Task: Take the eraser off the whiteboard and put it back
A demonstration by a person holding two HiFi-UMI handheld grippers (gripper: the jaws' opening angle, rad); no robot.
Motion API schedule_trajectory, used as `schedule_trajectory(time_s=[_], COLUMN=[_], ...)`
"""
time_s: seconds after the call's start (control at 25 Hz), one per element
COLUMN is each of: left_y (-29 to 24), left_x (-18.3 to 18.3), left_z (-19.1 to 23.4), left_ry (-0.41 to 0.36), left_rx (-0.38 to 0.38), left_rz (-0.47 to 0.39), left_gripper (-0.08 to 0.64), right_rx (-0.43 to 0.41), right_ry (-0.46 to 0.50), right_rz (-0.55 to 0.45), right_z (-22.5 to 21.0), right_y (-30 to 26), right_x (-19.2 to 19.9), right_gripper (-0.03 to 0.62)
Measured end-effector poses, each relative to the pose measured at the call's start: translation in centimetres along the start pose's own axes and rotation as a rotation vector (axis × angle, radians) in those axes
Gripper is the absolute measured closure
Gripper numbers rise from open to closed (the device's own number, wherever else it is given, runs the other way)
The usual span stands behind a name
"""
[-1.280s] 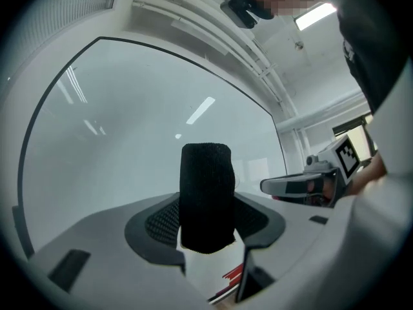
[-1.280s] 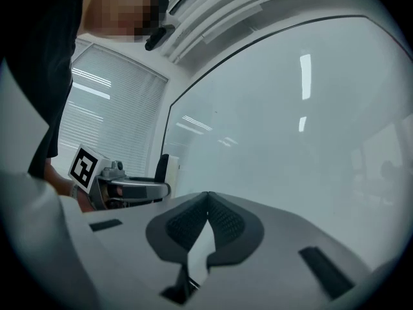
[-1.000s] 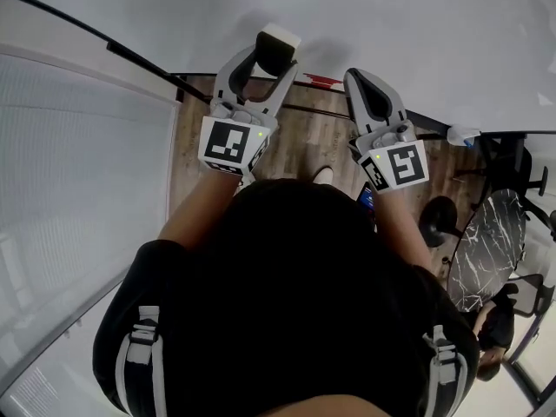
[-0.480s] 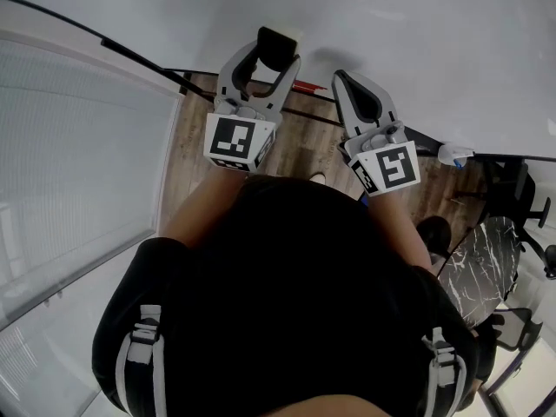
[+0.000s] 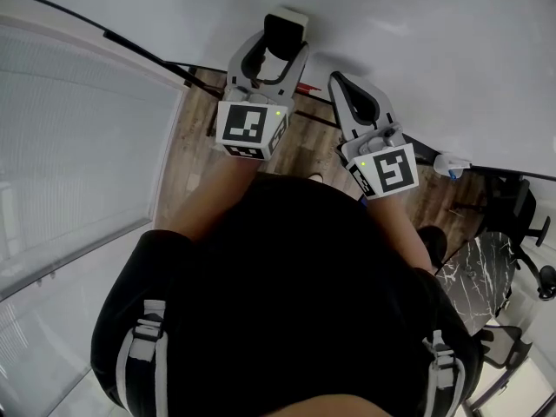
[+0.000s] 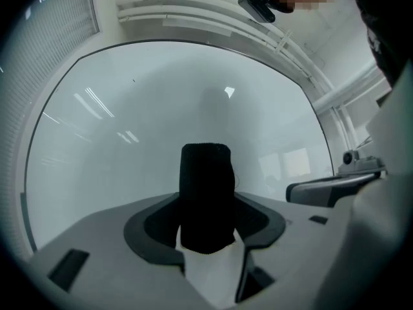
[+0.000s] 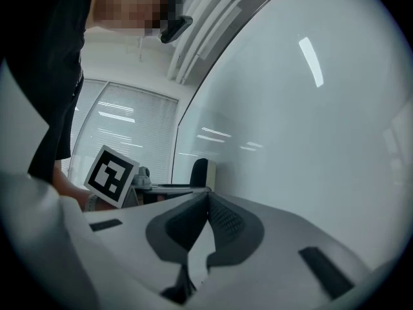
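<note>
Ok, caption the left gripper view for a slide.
Left gripper holding the black eraser in front of the whiteboard.

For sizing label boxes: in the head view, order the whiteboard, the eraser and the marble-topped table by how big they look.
1. whiteboard, by far the largest.
2. marble-topped table, partly hidden.
3. eraser, smallest, though it is nearest the camera.

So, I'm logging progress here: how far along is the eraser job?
The grasp looks done: the left gripper is shut on the eraser, which is held close to the whiteboard. Whether it touches the board can't be told. The right gripper is shut and empty. Left to do: seat the eraser on the board and release it.
</note>
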State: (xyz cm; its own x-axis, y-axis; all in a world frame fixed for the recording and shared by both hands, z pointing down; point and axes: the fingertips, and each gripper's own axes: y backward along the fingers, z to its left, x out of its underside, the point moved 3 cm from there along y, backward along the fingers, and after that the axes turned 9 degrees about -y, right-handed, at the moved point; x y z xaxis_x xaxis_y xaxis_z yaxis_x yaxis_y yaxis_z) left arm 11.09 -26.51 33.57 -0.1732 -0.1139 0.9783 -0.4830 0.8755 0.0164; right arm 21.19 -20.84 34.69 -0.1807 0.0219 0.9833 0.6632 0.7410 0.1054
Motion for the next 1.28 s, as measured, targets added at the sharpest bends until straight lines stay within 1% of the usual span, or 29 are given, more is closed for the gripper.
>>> schedule_trajectory(time_s=[0.16,0.32,0.68,0.88,1.04,1.16,1.28], left_y=[-0.9,-1.6,-1.1,-0.4,1.1,3.2,5.3], left_x=[0.3,0.2,0.1,-0.2,-0.2,-0.3,-0.6], left_z=[-0.4,-0.8,-0.7,-0.7,-0.6,-0.7,-0.3], left_ry=[0.013,0.01,0.007,0.004,-0.018,-0.054,-0.082], left_rx=[-0.029,-0.055,-0.063,-0.055,-0.042,-0.003,0.044], left_rz=[0.017,0.023,0.015,0.006,0.011,0.012,-0.006], left_gripper=[0.333,0.331,0.33,0.302,0.291,0.291,0.293], right_rx=[-0.006,-0.011,-0.025,-0.016,-0.012,-0.009,-0.006], right_ry=[-0.006,-0.013,-0.003,-0.002,-0.02,-0.025,-0.019], right_rz=[0.007,0.008,0.013,0.01,0.009,0.01,0.009], right_z=[-0.8,-1.7,-0.8,-0.5,-0.4,0.0,0.8], right_y=[0.6,1.1,1.1,1.5,1.7,1.7,1.7], right_x=[0.1,-0.1,0.0,-0.2,0.0,0.0,-0.2], right_gripper=[0.589,0.589,0.589,0.589,0.589,0.589,0.589])
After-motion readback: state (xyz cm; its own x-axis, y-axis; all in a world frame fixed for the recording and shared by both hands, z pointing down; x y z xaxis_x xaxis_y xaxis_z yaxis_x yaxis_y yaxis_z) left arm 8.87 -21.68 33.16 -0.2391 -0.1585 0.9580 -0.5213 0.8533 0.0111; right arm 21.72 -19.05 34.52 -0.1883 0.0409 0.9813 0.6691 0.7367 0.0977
